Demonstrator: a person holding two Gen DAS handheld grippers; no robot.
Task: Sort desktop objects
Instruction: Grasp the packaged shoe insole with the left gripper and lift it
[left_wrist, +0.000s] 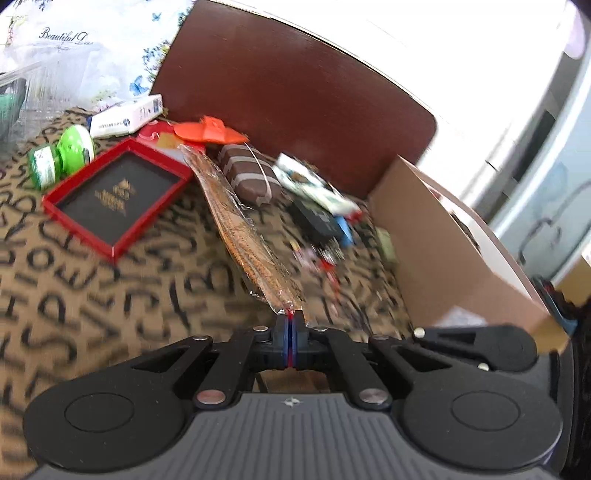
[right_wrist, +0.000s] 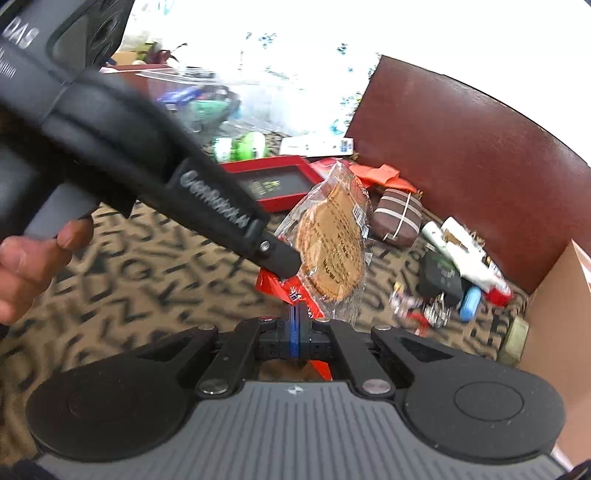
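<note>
Both grippers grip one snack packet, one at each end. Starting at the left, the left gripper (left_wrist: 291, 319) has its fingers (left_wrist: 282, 334) pressed fully together, with the thin sealed edge of the cookie packet (left_wrist: 255, 236) pinched between the blue pads. From its own camera the packet runs away from the fingertips as a long, narrow, edge-on strip of clear film over brown cookie. In the right wrist view the same gripper (right_wrist: 286, 264) reaches in from the upper left, held by a person's hand (right_wrist: 33, 266), and its black tip bites the left side of the packet.

Further right, the right gripper (right_wrist: 297, 314) also has its fingers (right_wrist: 291, 332) closed tight, clamped on the red printed end of the cookie packet (right_wrist: 332, 236). Here the packet faces the camera: clear crinkled film, round golden-brown cookies with dark print over them, a small barcode label near the top. It hangs lifted above the bench (right_wrist: 140, 273), which wears a tan cloth with black letters.

Behind it lie a red tray (left_wrist: 118, 195), a green bottle (left_wrist: 61, 155) and a brown striped pouch (left_wrist: 251, 175). At the far right stands a cardboard box (left_wrist: 450, 254).
</note>
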